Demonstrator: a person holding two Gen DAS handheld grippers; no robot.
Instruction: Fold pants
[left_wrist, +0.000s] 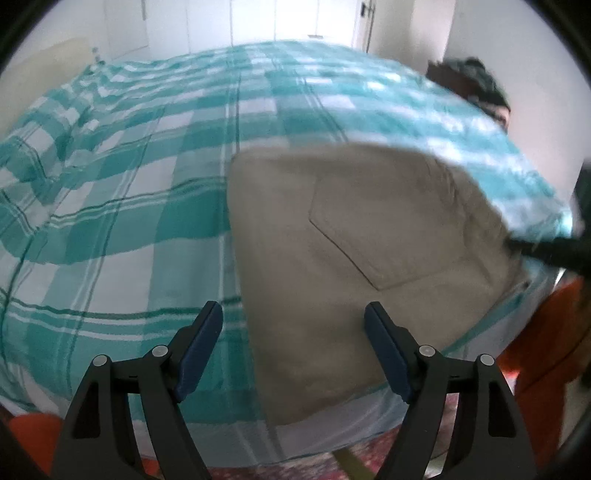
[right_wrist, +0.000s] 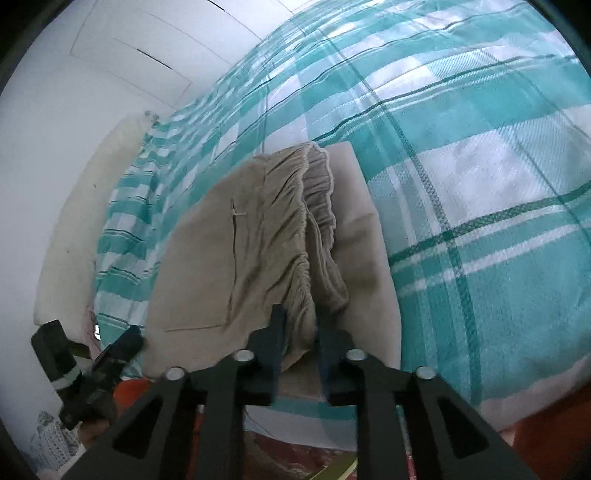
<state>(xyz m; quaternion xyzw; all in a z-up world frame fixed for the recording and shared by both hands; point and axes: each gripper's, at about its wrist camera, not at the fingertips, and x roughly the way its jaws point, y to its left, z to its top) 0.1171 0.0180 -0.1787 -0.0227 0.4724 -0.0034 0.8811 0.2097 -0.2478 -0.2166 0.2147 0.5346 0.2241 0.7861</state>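
The left claw (left_wrist: 293, 347) hangs with its 2 blue-padded fingers (left_wrist: 199, 347) spread wide, gripping nothing, just above the near edge of the bed (left_wrist: 110, 192), which wears a teal and white checked cover. The beige pants (left_wrist: 369, 229) lie folded near that edge toward the bed's right corner, back pocket (left_wrist: 384, 225) up. The right claw (right_wrist: 299, 325) is clamped on the gathered waistband (right_wrist: 314, 221) of the pants, lifting that end off the layer below.
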